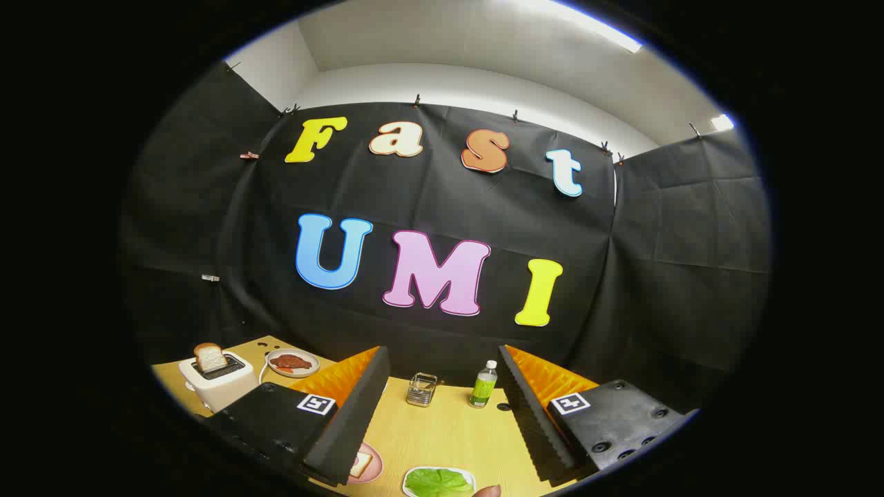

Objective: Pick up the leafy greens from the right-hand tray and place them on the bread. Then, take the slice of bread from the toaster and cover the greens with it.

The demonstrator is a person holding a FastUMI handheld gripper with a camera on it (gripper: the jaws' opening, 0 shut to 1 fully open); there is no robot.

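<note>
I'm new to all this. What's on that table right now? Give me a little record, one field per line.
gripper: fingers open, holding nothing
leafy greens: on a white tray, between the fingers
bread on pink plate: beside left finger
toaster: far left, slice of bread sticking up
meat plate: behind toaster
green bottle: beyond fingers
glass jar: left of bottle

Square coded markers on both fingers (314,428); bottle (483,384) label unreadable — no legible text
</note>
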